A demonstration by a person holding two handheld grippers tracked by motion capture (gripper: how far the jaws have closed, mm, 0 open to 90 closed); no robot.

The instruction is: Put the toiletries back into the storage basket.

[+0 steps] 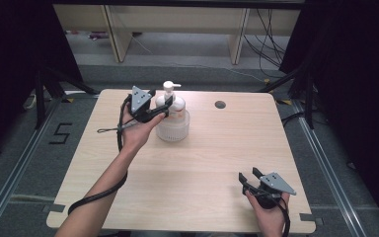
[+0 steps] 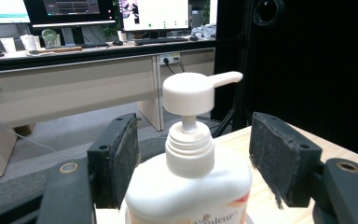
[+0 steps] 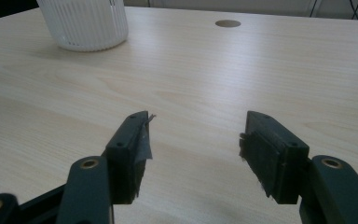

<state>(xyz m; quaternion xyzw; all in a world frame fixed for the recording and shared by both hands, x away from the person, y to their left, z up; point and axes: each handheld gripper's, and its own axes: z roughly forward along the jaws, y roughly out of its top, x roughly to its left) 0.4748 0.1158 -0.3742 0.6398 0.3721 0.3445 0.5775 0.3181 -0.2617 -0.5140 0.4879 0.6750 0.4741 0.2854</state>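
On the floor left of the pale wooden counter, a black "5" is marked on the grey carpet. The person's left forearm reaches in from the bottom left and angles up toward the far middle of the counter, the hand wrapped around the black left gripper with its grey three-cornered plate on top. A black cable trails back from it along the arm.

That gripper's jaws stand wide apart on either side of the white pump-top lotion bottle; in the left gripper view a gap shows between each pad and the bottle, so it has hold of nothing. The bottle stands upright inside a white ribbed plastic cup on the far middle-left of the counter. Its label is cut off at the bottom edge of the left gripper view; only reddish script ending "…auteur" can be read. The cup hides the bottle's lower part, and the pump spout points right in that view.

A small round hole sits in the counter further right. At the near right corner, the right hand holds the black right gripper low over the counter, jaws spread and empty, pointing toward the counter's far left.
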